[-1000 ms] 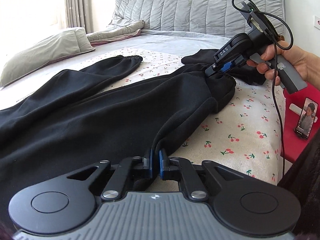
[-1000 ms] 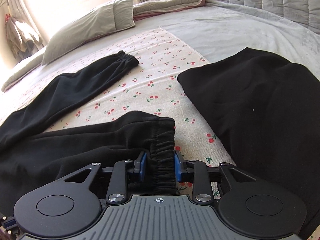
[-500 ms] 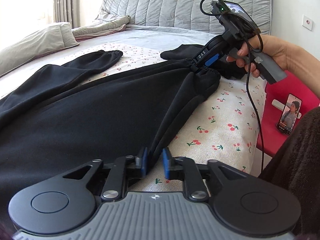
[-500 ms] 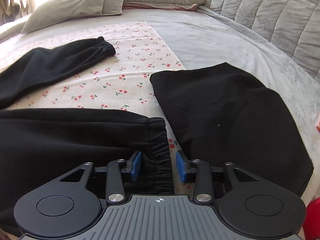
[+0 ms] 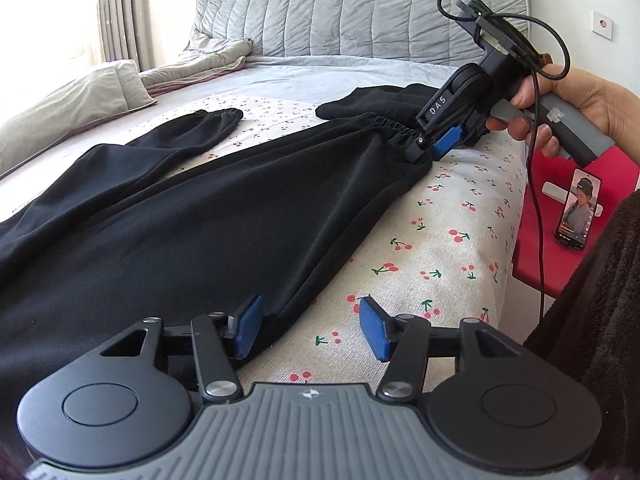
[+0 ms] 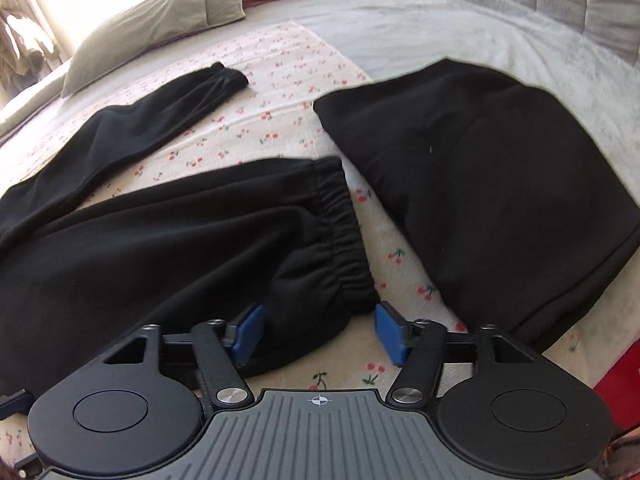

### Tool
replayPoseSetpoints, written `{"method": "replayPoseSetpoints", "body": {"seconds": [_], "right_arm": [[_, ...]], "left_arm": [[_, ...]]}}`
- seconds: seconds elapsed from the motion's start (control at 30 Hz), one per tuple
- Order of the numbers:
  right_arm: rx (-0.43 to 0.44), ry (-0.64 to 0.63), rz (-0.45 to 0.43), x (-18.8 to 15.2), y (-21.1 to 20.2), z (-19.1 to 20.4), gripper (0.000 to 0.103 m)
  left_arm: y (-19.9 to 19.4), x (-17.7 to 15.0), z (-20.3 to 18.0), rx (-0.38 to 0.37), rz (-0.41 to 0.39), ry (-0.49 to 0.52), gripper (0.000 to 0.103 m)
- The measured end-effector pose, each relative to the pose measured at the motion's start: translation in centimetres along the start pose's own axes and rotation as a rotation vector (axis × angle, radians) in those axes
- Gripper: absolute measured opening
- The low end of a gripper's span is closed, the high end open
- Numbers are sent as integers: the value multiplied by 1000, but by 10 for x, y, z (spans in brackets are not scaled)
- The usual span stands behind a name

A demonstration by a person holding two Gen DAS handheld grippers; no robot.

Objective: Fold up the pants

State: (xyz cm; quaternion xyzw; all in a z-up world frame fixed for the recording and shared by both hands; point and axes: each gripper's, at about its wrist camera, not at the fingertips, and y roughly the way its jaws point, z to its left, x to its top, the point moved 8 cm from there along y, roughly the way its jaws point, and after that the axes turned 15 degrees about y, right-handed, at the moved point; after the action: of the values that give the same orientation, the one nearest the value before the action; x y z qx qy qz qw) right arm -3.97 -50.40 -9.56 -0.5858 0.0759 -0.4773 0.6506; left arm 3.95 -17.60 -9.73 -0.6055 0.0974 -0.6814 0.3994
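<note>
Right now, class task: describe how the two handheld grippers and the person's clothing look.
Both grippers are black linkages with round hubs, a ribbed grey front plate and blue-padded fingers. The right gripper carries white "DAS" lettering, a grey handle and a looping black cable. The left gripper matches it. A dark brown fuzzy sleeve shows at the right edge.

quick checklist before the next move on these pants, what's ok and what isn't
1. left gripper let go: ok, jaws have just been opening, pants edge lies loose between the pads.
2. right gripper let go: ok, pads stand clear of the near cuff, though the jaws have just been closing a little.
3. Near leg flat: not ok, bunched by the cuff.
4. Far leg laid over near leg: not ok, apart.
5. Other black garment clear of the pants: ok.
</note>
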Motion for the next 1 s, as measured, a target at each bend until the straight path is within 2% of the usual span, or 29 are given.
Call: {"method": "replayPoseSetpoints", "body": {"seconds": [0.03, 0.07, 0.13, 0.2, 0.27, 0.3, 0.37, 0.4, 0.43, 0.47, 0.5, 0.53, 0.57, 0.6, 0.63, 0.77, 0.9, 1.0], "right_arm": [[0, -7, -16, 2, -1, 0, 17], [9, -15, -28, 3, -5, 2, 7], [4, -15, -80, 8, -21, 1, 5], [-30, -5, -82, 7, -24, -4, 4], [-105, -37, -26, -3, -9, -8, 7], [-139, -81, -24, -6, -4, -6, 9], [-174, -107, -50, -5, -9, 0, 24], [-181, -99, -71, -2, -12, 0, 37], [-187, -100, -102, 1, -17, 0, 41], [-187, -111, -121, 3, -22, 1, 41], [-179, -120, -137, 5, -27, 4, 42], [-157, -127, -157, 6, -33, 10, 49], [-132, -131, -174, 8, -38, 16, 55], [-107, -139, -192, 7, -42, 24, 69], [-83, -155, -203, 6, -45, 34, 75], [6, -273, -180, -12, -37, 84, 82], [77, -389, -127, -42, -26, 134, 84], [171, -464, -89, -70, -24, 176, 85]], "left_arm": [[1, -1, 1, -3, 0, -8, 50], [2, -1, 3, -2, -3, -15, 34], [2, -1, 7, 14, 4, -15, 12], [2, -2, 9, -12, 3, -35, 11], [3, -4, 10, -35, 16, -46, 11], [3, -5, 10, -45, 20, -44, 11], [0, -5, 13, -62, 19, -70, 12], [-4, -5, 15, -66, 16, -91, 13], [-9, -6, 18, -56, 9, -114, 18], [-15, -7, 22, -39, 3, -133, 32], [-21, -9, 26, -12, -2, -150, 40], [-28, -11, 32, 22, -6, -165, 54], [-35, -13, 38, 54, -9, -178, 63], [-42, -16, 46, 93, -8, -198, 66], [-48, -20, 52, 123, -4, -217, 71], [-73, -40, 87, 256, 25, -328, 87], [-100, -69, 123, 388, 61, -440, 95], [-127, -96, 149, 505, 89, -524, 100]]}}
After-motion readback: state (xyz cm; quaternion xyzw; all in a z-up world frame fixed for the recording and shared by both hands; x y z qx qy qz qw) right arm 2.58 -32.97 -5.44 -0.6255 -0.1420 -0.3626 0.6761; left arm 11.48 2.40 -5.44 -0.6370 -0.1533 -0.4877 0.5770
